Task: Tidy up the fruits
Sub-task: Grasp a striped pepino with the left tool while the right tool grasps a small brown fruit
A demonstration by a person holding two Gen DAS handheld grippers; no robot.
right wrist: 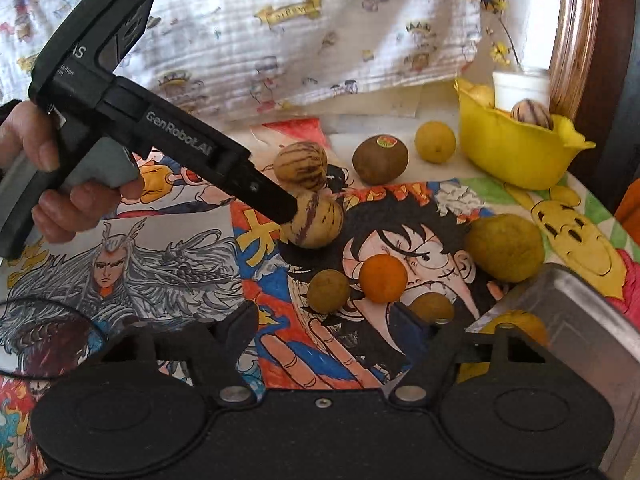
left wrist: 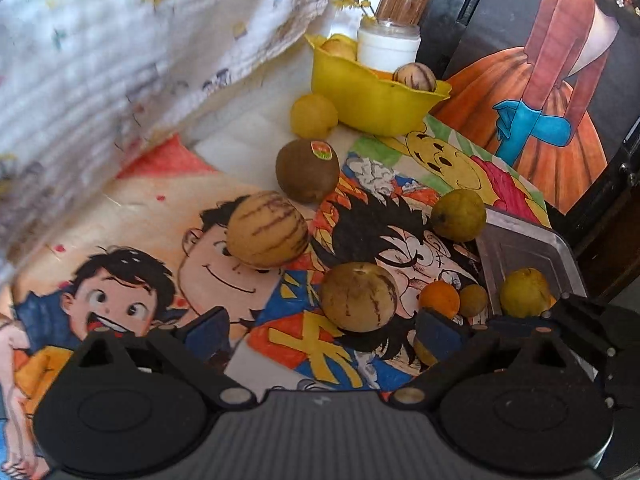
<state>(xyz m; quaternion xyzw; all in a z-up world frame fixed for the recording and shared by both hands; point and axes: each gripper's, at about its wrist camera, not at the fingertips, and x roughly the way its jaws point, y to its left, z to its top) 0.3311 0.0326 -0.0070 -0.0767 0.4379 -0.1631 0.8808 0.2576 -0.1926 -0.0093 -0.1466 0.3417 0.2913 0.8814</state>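
Observation:
Two striped tan melons lie on the cartoon mat, one near and one farther. My left gripper is open, its fingers straddling the near melon without closing on it. A brown kiwi, a yellow lemon and a yellow bowl holding a melon sit at the back. My right gripper is open and empty, near a small orange and a small brown fruit.
A metal tray at the right holds a yellow fruit. A greenish lemon lies beside it. A white jar stands behind the bowl. A printed cloth hangs at the back.

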